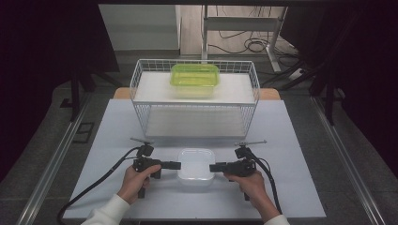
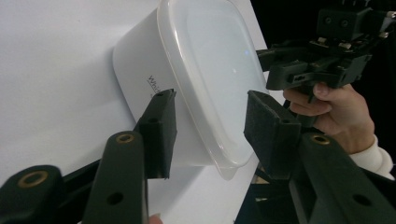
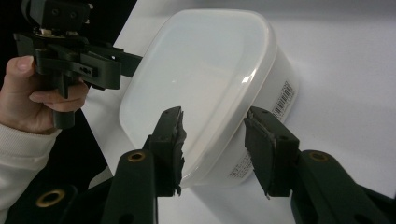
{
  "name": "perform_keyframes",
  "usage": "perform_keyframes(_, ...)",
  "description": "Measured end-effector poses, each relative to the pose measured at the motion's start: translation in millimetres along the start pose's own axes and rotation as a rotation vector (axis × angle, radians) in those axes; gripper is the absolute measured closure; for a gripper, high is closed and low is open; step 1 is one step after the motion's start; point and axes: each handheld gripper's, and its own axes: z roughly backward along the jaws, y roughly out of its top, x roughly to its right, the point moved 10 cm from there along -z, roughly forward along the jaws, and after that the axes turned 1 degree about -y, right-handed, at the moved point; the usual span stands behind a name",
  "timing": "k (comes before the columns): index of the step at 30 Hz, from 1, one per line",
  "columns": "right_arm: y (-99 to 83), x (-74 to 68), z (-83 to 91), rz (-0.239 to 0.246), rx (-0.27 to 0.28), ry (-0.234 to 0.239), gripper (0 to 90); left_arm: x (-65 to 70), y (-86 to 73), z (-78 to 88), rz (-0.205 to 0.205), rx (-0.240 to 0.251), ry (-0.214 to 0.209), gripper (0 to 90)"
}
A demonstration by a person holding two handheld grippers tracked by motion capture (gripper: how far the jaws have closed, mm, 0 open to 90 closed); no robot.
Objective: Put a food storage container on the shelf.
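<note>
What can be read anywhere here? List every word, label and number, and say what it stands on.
"Whi": the start of a grey word on the side wall of the white lidded container; a jaw of the left hand-held gripper hides the rest.
Barcode sticker on the container's wall: digits too small to read.
Printed text lower on that wall: blurred, unreadable.

- Pale grey surface [image 1: 117, 140], rectangular, matte.
- White lidded container [image 1: 196, 166] rests directly on it, near the front edge, centred.
- White wire rack [image 1: 141, 101] stands on it farther back; a green-lidded container [image 1: 195, 79] sits on the rack's upper shelf.
</note>
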Motion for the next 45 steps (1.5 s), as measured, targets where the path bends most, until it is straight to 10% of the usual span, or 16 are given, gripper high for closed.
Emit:
perform_keyframes(21,-0.8,4.4,2.3,-0.126,0.022,0.077,68.2,-3.4,-3.0,-0.5,0.048,0.01,-0.028,71.7)
perform_keyframes(45,4.8,-2.2,13.3,-0.089,0.051,0.092,78.1,2.8,-1.2,2.2,0.015,0.036,-0.029,77.5)
